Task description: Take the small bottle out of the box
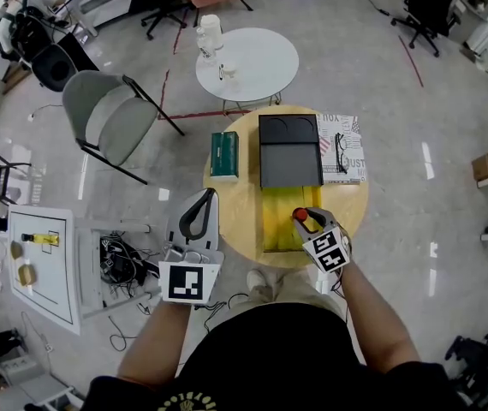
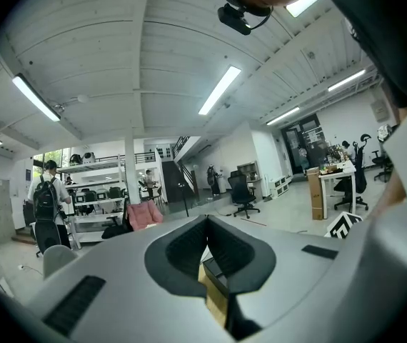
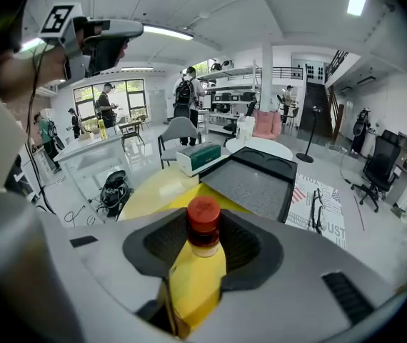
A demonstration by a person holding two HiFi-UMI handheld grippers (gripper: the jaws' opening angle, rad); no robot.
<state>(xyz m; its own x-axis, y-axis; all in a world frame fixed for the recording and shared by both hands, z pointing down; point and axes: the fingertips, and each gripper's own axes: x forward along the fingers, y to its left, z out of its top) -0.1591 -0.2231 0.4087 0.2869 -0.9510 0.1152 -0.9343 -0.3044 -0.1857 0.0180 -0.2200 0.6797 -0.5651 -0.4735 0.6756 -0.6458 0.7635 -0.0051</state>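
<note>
Head view: the person's forearms fill the lower frame. At lower left, the left gripper hangs beside the round table, off its edge and well apart from the box. Just right of centre, the right gripper reaches into the box's yellow tray by its right wall, with the small bottle's red cap at its tips. I cannot tell whether the bottle's base has cleared the tray.

Left gripper view: the left gripper has its tips together and nothing between them.

Right gripper view: the right gripper is clamped on the small bottle. The bottle's long axis runs upright along the jaws, cap towards the tips, so the way out is likely straight up.
</note>
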